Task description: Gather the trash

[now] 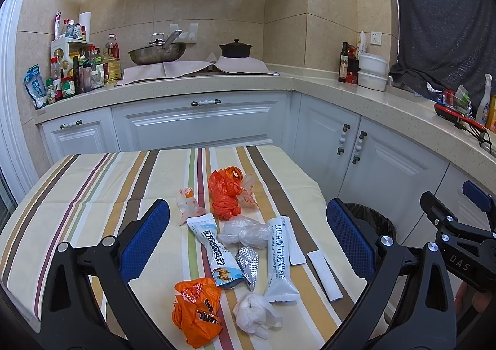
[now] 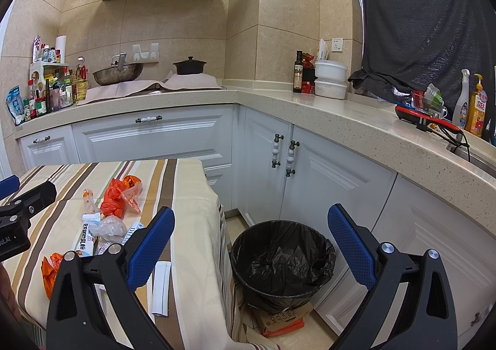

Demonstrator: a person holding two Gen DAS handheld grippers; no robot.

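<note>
— Trash all over the striped tablecloth: two orange bags, one upper centre of frame, one lower centre, plus a milk powder sachet, foil wrapper, white tissue wad.

— Grippers?

— Left gripper spread wide above the pile, nothing btwn the blue pads. Right gripper also wide, empty, w/ the black-lined bin lower centre btwn its fingers.

— Bin where?

— On the floor just beside the table edge, by the white cabinets.
</note>
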